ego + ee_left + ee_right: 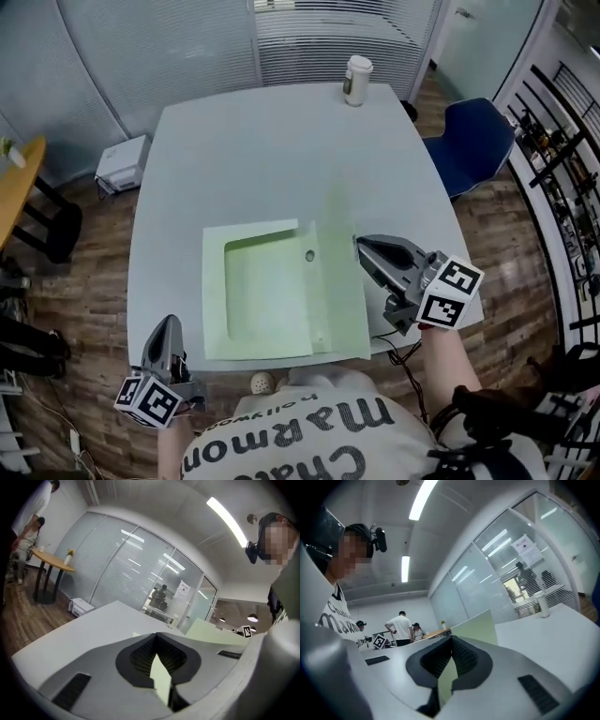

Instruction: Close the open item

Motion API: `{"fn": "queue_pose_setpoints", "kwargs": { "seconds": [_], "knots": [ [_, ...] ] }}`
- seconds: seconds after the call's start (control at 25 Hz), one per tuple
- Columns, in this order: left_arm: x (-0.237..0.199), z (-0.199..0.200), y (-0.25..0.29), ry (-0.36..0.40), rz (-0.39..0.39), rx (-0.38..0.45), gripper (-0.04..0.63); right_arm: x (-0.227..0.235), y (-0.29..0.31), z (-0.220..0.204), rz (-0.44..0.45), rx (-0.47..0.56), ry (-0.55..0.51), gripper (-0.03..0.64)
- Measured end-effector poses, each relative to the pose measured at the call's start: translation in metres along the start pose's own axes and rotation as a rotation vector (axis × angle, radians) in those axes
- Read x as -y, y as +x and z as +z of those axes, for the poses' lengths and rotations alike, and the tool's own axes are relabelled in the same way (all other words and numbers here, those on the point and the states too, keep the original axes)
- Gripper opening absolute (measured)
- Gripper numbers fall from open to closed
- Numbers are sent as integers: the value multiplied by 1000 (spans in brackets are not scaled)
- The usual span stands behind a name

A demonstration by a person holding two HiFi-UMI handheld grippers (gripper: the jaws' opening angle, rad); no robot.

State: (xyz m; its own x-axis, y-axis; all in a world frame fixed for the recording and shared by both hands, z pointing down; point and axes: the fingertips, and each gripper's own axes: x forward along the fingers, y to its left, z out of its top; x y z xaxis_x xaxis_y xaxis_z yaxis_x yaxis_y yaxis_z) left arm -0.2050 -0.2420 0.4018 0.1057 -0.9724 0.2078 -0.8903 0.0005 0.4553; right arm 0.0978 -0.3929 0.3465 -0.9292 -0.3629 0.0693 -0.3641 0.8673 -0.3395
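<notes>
A pale green folder (267,300) lies open in the middle of the grey table (272,159). Its right-hand flap (339,281) is lifted off the table and stands as a slanted green sheet (476,626) in the right gripper view. My right gripper (358,242) is at the flap's outer edge, jaws shut on it, with green showing between the pads. My left gripper (172,321) hovers near the table's front-left edge, just left of the folder's near corner. Its jaws are shut; a green sliver shows through the slit behind the tips, and I cannot tell whether they touch the folder.
A white cup with a lid (356,80) stands at the table's far edge. A blue chair (473,141) sits to the right of the table. A small round object (262,382) lies at the near edge. People stand by a round wooden table (49,557) in the background.
</notes>
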Motion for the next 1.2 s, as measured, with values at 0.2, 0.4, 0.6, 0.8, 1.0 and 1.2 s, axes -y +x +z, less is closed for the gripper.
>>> {"fn": "queue_pose_setpoints", "kwargs": {
  "seconds": [0.2, 0.4, 0.6, 0.8, 1.0, 1.2],
  "knots": [
    [-3, 0, -5, 4, 83, 38, -3, -21, 41, -1, 162, -29, -27, 2],
    [-9, 4, -20, 38, 143, 71, -3, -47, 80, -10, 281, -75, -49, 2],
    [-18, -1, -27, 112, 182, 74, -3, -66, 115, -24, 349, -134, -124, 2],
    [-40, -5, -31, 92, 165, 84, -3, -87, 149, -47, 356, -189, -154, 2],
    [-64, -18, -13, 31, 84, 23, -3, -96, 176, -62, 297, -223, -141, 2],
    [-82, -15, 9, -1, -60, -71, -3, -105, 205, -80, 187, -275, -64, 2]
  ]
}}
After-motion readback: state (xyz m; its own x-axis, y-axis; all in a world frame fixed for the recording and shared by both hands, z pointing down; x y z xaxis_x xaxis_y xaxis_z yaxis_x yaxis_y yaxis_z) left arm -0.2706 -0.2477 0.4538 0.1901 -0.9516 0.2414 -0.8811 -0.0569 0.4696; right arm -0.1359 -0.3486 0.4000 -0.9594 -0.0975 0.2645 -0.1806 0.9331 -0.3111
